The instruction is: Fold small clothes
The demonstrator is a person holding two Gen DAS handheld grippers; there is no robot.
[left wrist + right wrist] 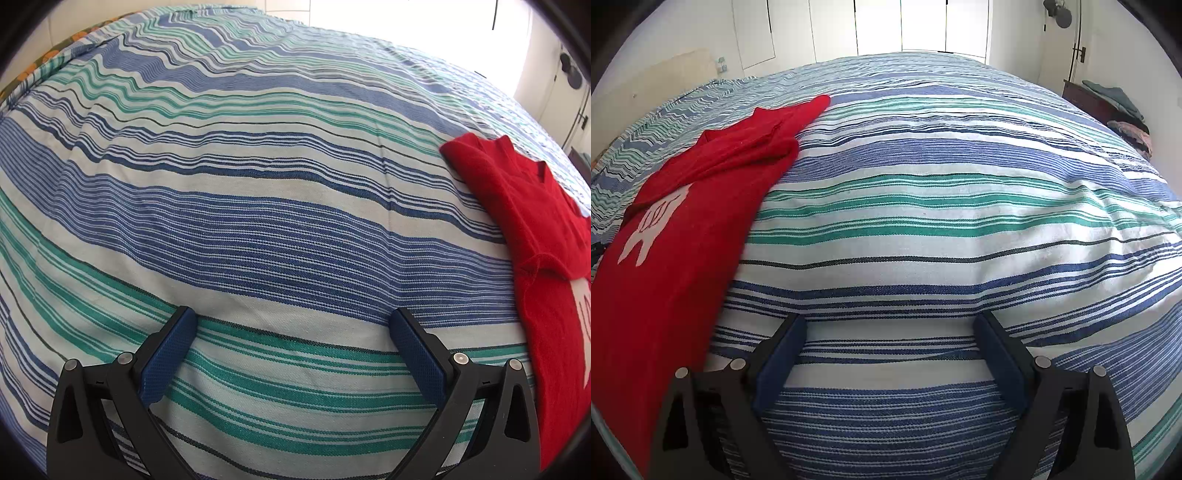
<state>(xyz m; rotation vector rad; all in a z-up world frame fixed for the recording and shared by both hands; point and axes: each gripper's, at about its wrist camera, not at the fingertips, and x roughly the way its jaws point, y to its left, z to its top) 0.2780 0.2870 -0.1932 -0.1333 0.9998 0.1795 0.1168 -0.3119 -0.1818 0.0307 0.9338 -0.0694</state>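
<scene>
Left gripper (293, 326): black frame, blue-padded fingers (168, 354) spread wide, nothing between them. It hangs over the bed cover of white cloth with blue, teal and black stripes (258, 206), which fills the left wrist view.

Right gripper (889, 334): same build, blue-padded fingers (781, 363) likewise spread wide and holding nothing — only the striped bed cover (942, 229) shows between them.

Task item: one red knitted garment with a white motif (546, 236). In the left wrist view it lies flat on the cover at about 3 o'clock, running down the right edge of the frame toward 4 o'clock, with one part folded over across its upper portion. It sits beside the left gripper's right-hand finger but does not touch it.

In the right wrist view the same red garment (683, 206) lies from about 10 o'clock down to 8 o'clock, its lower portion passing behind the right gripper's left-hand frame. Whether cloth and frame touch there cannot be told. The white motif faces up — part of it is covered by the folded portion.

At about 2 o'clock in the right wrist view, a dark wooden cabinet (1089, 99) carries a pile of folded cloth in grey-green and pink (1123, 110), well apart from the garment.
</scene>
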